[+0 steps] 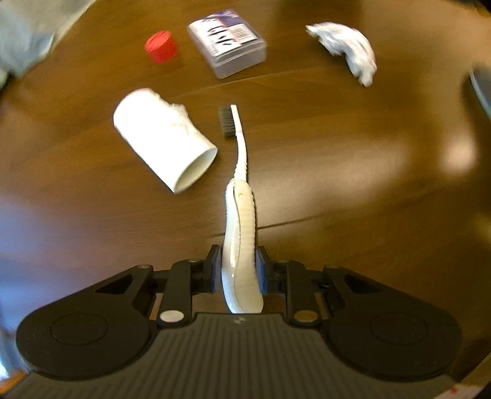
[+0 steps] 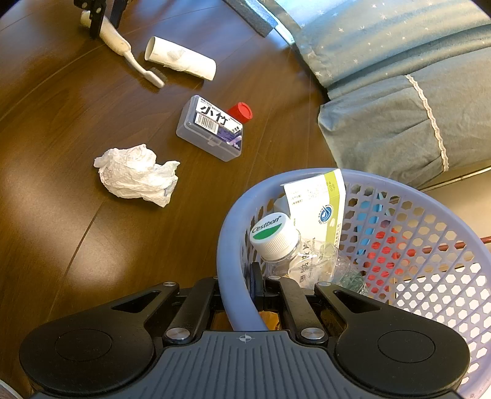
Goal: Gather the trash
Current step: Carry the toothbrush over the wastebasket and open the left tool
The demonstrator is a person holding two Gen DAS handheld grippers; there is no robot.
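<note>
Left gripper (image 1: 238,270) clamped on the handle of a white toothbrush (image 1: 240,214), fingers (image 1: 214,270) pressed to either side of it; brush head pointing away, dark bristles to its left. Seen only along the left wrist: the grip itself, close up. Beyond it on the brown tabletop (image 1: 337,184): a white cardboard tube (image 1: 164,139) on its side just left of the brush, a red cap (image 1: 161,46), a clear plastic box (image 1: 227,43), a crumpled tissue (image 1: 346,49) further right.

Right gripper (image 2: 245,291) shut on the rim of a lavender basket (image 2: 233,245). Shown only from the right wrist: the basket's contents, a capped plastic bottle (image 2: 276,242) and a white-green carton (image 2: 316,199), plus blue-grey bedding (image 2: 399,92) behind. Also from there, far off, the left gripper's fingers (image 2: 95,18) on the toothbrush, head down near the tabletop beside the tube.
</note>
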